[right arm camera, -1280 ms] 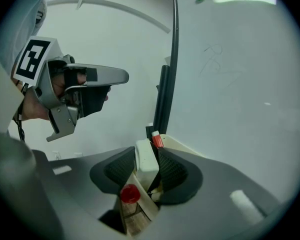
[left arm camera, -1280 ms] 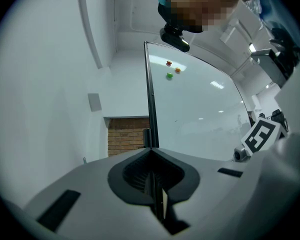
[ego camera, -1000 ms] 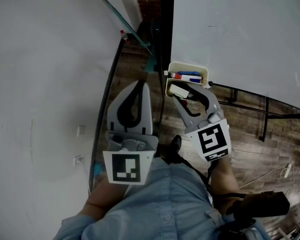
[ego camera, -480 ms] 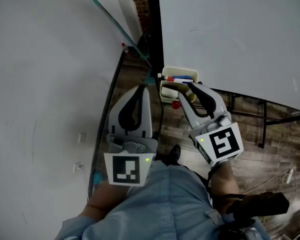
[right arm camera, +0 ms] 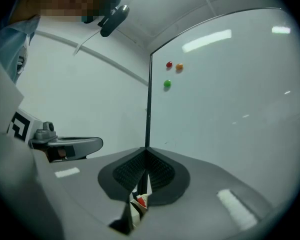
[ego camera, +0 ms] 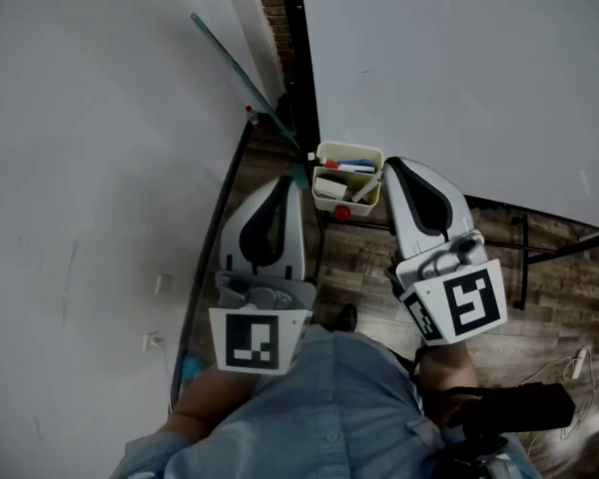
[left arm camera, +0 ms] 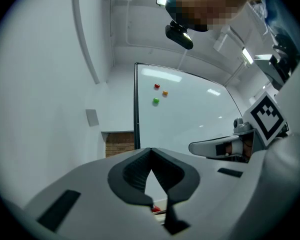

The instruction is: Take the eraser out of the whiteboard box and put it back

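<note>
Inside whiteboard box [ego camera: 350, 147], eraser [ego camera: 329, 188] partly hidden

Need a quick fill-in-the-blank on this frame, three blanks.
The eraser lies inside the ___ on the whiteboard.
The left gripper is empty, its jaws ___.
The lowest magnet on the whiteboard is ___.
Missing words: box; shut; green.

Your left gripper [ego camera: 285, 180] and right gripper [ego camera: 394, 165] have smooth, matt grey plastic shells, and their pads [right arm camera: 160, 171] are black and finely ribbed. The whiteboard [right arm camera: 230, 99] on your right is smooth and glossy, mirroring ceiling lights. The box [ego camera: 351, 148] looks like cream plastic. The floor [ego camera: 364, 257] is wood plank. Your shirt [ego camera: 319, 407] is blue cloth.
</note>
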A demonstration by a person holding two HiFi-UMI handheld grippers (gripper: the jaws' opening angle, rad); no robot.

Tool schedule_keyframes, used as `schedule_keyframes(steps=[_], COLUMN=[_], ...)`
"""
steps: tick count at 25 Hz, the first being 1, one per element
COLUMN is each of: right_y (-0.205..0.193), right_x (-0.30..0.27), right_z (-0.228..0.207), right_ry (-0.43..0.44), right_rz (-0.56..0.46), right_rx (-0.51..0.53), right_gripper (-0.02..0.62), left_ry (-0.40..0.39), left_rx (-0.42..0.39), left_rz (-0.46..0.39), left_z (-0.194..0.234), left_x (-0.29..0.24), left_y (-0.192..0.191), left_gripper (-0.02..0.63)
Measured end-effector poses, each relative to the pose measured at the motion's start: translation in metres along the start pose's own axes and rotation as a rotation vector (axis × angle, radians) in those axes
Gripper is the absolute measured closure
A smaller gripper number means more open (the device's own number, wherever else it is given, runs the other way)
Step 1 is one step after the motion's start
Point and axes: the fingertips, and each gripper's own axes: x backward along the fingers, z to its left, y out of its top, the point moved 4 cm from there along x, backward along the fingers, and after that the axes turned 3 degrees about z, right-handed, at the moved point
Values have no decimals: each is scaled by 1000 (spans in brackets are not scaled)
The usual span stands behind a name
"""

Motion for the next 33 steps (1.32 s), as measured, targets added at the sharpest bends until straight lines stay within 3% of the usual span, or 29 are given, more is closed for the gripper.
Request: schedule_keyframes(steps=[33], right_y=[2], right_x=[-5], right_z=[10], right_ry=[29], right_rz=[-1], right_rx=[3], right_gripper=[595], left_ry=[18], left_rx=[-3], left_rz=[12], left_z=[3], left_x=[6], left_y=[-1], left_gripper=[601])
